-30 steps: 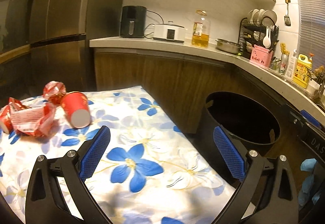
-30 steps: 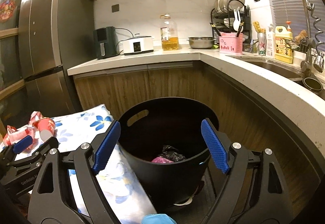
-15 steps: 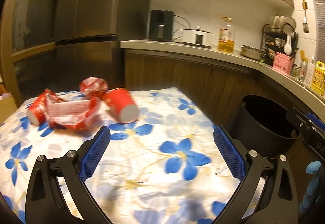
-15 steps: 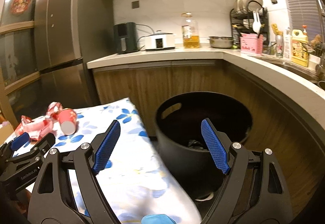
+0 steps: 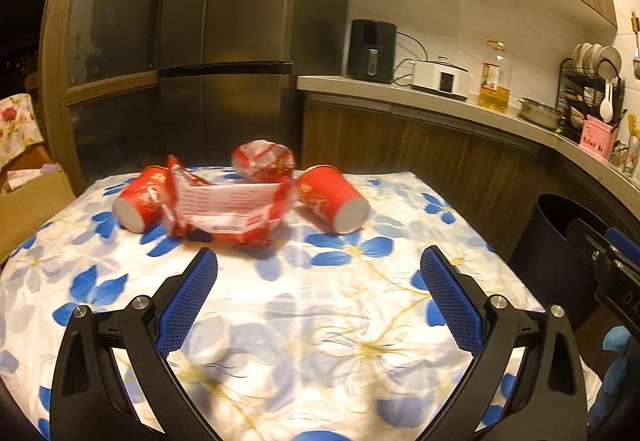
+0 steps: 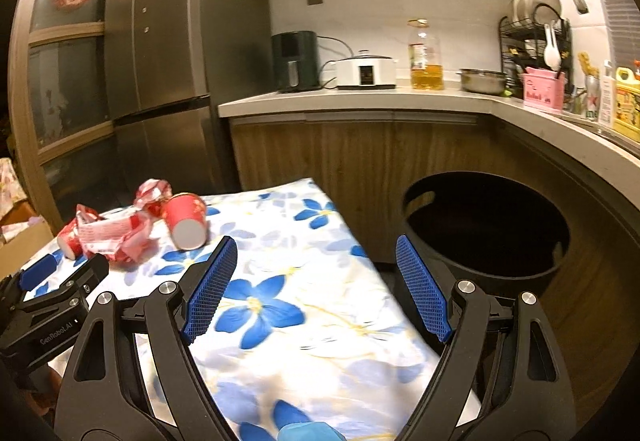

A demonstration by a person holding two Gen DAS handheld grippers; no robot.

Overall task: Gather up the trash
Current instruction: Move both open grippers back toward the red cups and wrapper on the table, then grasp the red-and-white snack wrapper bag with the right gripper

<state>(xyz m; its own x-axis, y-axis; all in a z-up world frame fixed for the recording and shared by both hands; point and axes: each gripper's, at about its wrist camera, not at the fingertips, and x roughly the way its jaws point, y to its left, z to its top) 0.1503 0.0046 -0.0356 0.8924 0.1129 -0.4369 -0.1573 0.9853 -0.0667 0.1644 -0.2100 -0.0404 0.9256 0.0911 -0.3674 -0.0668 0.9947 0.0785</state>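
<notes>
In the left wrist view, the left gripper (image 5: 319,295) hangs over a table (image 5: 360,321) covered with a white cloth printed with blue flowers, its blue-padded fingers (image 5: 188,299) spread wide and holding nothing. Ahead of it, toward the far edge of the table, the trash lies in a loose cluster: a red paper cup (image 5: 138,198) on its side at the left, a crumpled red and white wrapper (image 5: 230,211) touching it in the middle, a balled red wrapper (image 5: 263,160) just behind that, and a second red paper cup (image 5: 334,199) on its side at the right, its white base turned toward the camera. All of it is well apart from the fingers. A black bin (image 5: 560,253) stands on the floor beside the right edge of the table, partly hidden by the right gripper (image 5: 608,261) at the frame's edge. In the right wrist view, the right gripper (image 6: 316,287) is also spread wide and empty, held over the near right part of the table (image 6: 320,341), with the open bin (image 6: 486,225) just right of it against the wooden cabinets. The trash cluster sits at the far left: the second cup (image 6: 185,220) nearest, the crumpled wrapper (image 6: 114,235) and the first cup (image 6: 68,239) left of it, the balled wrapper (image 6: 152,191) behind. The left gripper (image 6: 52,281) shows at the lower left, near the cluster.
</notes>
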